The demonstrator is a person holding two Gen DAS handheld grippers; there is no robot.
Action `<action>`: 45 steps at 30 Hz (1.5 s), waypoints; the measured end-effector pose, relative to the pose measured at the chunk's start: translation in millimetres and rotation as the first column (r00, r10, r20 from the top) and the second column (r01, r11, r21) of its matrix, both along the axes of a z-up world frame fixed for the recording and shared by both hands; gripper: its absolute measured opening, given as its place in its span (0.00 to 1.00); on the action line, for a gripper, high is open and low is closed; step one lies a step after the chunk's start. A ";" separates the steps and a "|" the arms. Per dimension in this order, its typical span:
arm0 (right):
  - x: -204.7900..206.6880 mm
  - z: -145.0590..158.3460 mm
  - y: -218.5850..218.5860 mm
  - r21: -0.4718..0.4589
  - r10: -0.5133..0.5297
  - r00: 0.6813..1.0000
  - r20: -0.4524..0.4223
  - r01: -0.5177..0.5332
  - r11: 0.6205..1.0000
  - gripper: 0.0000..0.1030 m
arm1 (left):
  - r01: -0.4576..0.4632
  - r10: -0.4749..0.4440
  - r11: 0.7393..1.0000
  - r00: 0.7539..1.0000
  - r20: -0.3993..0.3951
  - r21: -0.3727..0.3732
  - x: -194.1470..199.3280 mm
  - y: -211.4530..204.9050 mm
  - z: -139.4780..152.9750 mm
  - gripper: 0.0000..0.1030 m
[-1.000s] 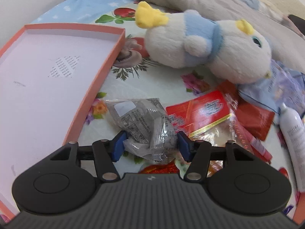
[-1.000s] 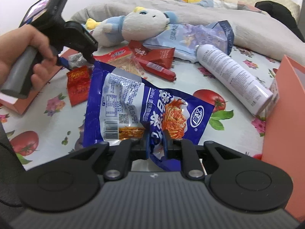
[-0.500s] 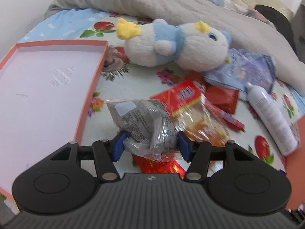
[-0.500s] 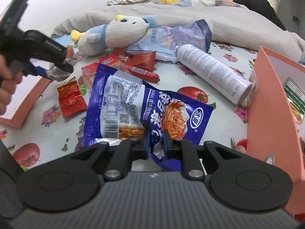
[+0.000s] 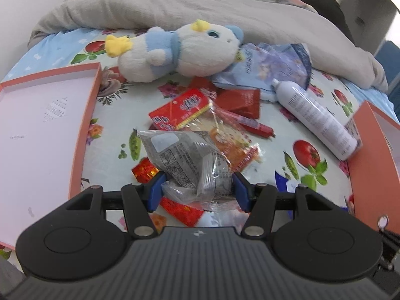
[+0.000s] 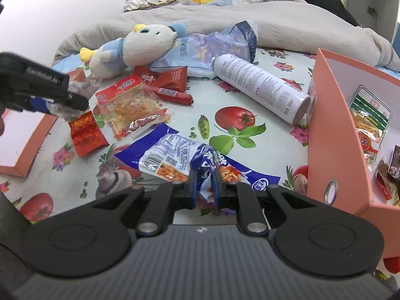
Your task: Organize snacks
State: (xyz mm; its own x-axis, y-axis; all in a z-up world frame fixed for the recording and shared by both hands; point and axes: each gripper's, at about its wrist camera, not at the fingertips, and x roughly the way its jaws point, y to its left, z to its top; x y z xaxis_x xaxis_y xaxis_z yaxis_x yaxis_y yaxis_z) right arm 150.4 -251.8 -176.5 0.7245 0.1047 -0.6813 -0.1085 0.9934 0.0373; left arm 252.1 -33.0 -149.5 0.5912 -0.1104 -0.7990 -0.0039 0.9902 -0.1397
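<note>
Partway through, by the look of it: the orange box (image 6: 325, 130) at the right edge of the right wrist view already holds a few packets, while both tools carry more. The left hand-held gripper (image 5: 197, 190) is clamped on a grey snack packet (image 5: 185, 160), lifted above the bed (image 5: 270, 150); the right hand-held gripper (image 6: 203, 187) pinches a blue noodle bag (image 6: 175, 160). Red packets (image 6: 86, 133), a sausage stick (image 6: 172, 95) and a clear-wrapped snack (image 6: 130, 105) lie unsorted in mid-frame

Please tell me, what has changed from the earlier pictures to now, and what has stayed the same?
The left gripper has carried the grey packet up and toward the orange box. The right gripper stays shut on the blue packet, now tilted flatter. The plush toy and white can stayed put.
</note>
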 end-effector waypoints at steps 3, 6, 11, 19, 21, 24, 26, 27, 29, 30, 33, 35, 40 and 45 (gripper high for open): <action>-3.3 3.9 -4.2 0.010 -0.021 1.000 0.019 0.021 1.000 0.13 | 0.033 -0.033 0.999 0.999 -0.006 -0.003 -7.7 -7.9 -0.1 0.61; -7.3 3.5 -10.1 0.032 -0.044 0.999 0.020 0.044 0.999 0.12 | 0.068 -0.068 0.998 0.998 -0.011 -0.001 -14.6 -18.1 -0.2 0.61; -10.9 2.5 -14.9 0.051 -0.060 0.998 0.006 0.060 0.997 0.11 | 0.116 -0.116 0.993 0.993 -0.019 0.003 -22.3 -33.2 -2.6 0.61; -10.8 20.4 -19.0 0.054 -0.064 0.997 0.034 0.062 0.997 0.11 | 0.159 -0.159 0.987 0.987 0.001 -0.016 -19.7 -45.1 11.1 0.61; -9.7 29.0 -19.5 0.057 -0.058 0.997 0.048 0.056 0.997 0.11 | 0.171 -0.171 0.985 0.985 0.009 -0.023 -17.0 -47.2 19.0 0.45; -8.1 40.4 -20.1 0.037 -0.051 0.996 0.074 0.049 0.998 0.11 | 0.184 -0.184 0.982 0.983 0.011 -0.031 -10.3 -50.0 24.4 0.33; -5.8 45.0 -21.5 0.026 -0.049 0.995 0.086 0.047 0.999 0.11 | 0.190 -0.190 0.981 0.982 0.004 -0.037 -6.1 -51.2 23.3 0.29; -4.4 44.9 -22.3 0.021 -0.049 0.995 0.087 0.047 0.999 0.11 | 0.192 -0.192 0.980 0.981 0.004 -0.044 -5.2 -51.1 22.2 0.29; -3.6 42.2 -24.5 0.025 -0.050 0.996 0.077 0.048 0.999 0.11 | 0.187 -0.187 0.981 0.982 -0.005 -0.047 -5.1 -50.0 17.9 0.29; -4.6 40.1 -25.3 0.033 -0.047 0.996 0.071 0.045 0.998 0.11 | 0.185 -0.186 0.981 0.983 -0.012 -0.050 -6.1 -48.9 15.5 0.29; -9.4 30.1 -23.8 0.041 -0.046 0.998 0.048 0.044 0.998 0.11 | 0.188 -0.190 0.981 0.981 -0.032 -0.052 -14.0 -44.5 7.6 0.30; -11.5 22.4 -22.3 0.050 -0.045 0.999 0.028 0.044 0.998 0.11 | 0.189 -0.191 0.981 0.980 -0.057 -0.049 -19.6 -40.9 1.3 0.30; -15.3 7.3 -19.3 0.042 -0.051 0.999 -0.003 0.051 0.998 0.11 | 0.213 -0.221 0.973 0.972 -0.084 -0.086 -29.6 -34.6 -10.3 0.60; -14.5 -1.1 -25.2 0.041 -0.053 0.998 -0.025 0.054 0.998 0.11 | 0.346 -0.346 0.938 0.936 -0.072 -0.014 -40.3 -44.8 -14.9 0.65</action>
